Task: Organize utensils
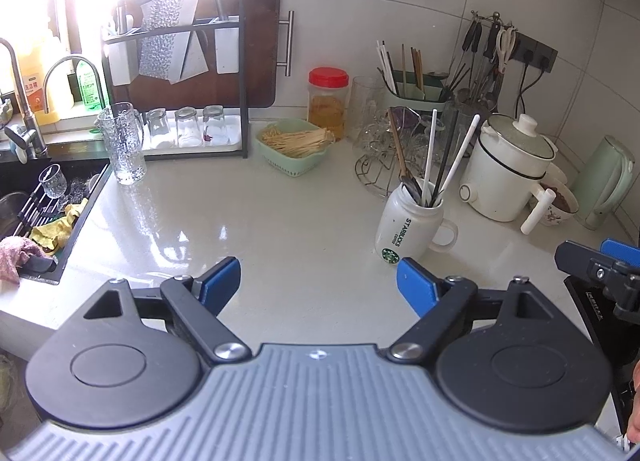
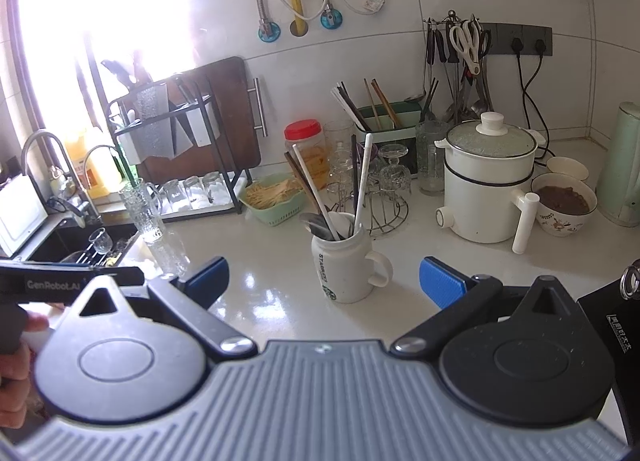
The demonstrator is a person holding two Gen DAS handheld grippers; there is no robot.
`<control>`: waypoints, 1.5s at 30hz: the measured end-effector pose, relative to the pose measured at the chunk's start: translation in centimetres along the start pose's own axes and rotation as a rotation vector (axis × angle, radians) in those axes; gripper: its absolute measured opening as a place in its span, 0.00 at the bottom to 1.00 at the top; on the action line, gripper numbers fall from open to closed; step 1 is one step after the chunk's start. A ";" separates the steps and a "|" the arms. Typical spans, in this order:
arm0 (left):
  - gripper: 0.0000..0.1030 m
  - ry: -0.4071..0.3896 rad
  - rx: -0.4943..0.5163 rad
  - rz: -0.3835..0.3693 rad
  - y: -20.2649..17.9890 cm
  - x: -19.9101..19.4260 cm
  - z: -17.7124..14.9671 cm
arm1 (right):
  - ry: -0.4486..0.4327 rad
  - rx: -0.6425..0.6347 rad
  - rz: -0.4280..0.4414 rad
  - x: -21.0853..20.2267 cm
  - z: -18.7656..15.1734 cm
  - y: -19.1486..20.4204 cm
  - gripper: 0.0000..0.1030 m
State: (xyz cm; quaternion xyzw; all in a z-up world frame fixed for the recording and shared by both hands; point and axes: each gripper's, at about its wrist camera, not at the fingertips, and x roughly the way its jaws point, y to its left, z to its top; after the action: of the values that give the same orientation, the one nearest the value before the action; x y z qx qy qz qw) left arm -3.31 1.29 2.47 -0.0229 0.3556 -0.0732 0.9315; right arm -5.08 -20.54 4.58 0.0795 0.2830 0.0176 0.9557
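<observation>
Standing on the white table (image 1: pixel 248 221), a white mug (image 1: pixel 406 227) printed "STARBUCKS COFFEE" with the green round logo, stuffed with spoons, chopsticks (image 1: pixel 430 157) and white straws; just ahead of both claws, touched by neither; left claw (image 1: pixel 318 285) spread wide, nothing between the blue pads; right claw (image 2: pixel 324 283) likewise wide apart and empty, mug (image 2: pixel 346 265) seen between its fingers; "GenRobot.AI" legible on the black gripper body (image 2: pixel 60 283) at the left edge of the right view; behind, green chopstick holder (image 2: pixel 390 125) against the wall; orange bottle (image 1: pixel 34 81) by the sink bearing Chinese characters too blurred to read.
</observation>
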 end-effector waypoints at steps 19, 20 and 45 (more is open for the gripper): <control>0.86 0.040 0.002 0.000 0.4 0.2 0.1 | -0.005 -0.010 -0.026 -0.1 0.0 0.1 1.00; 0.86 0.040 0.001 -0.003 0.5 0.4 0.1 | -0.008 -0.014 -0.028 -0.1 0.0 0.1 1.00; 0.86 0.013 0.041 -0.080 2.1 0.9 1.0 | -0.016 0.006 -0.074 1.3 -0.3 2.4 1.00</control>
State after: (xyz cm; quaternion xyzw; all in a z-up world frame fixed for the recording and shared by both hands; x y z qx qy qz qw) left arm -1.72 3.19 2.41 -0.0176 0.3588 -0.1177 0.9258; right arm -4.09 -18.04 3.99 0.0718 0.2780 -0.0194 0.9577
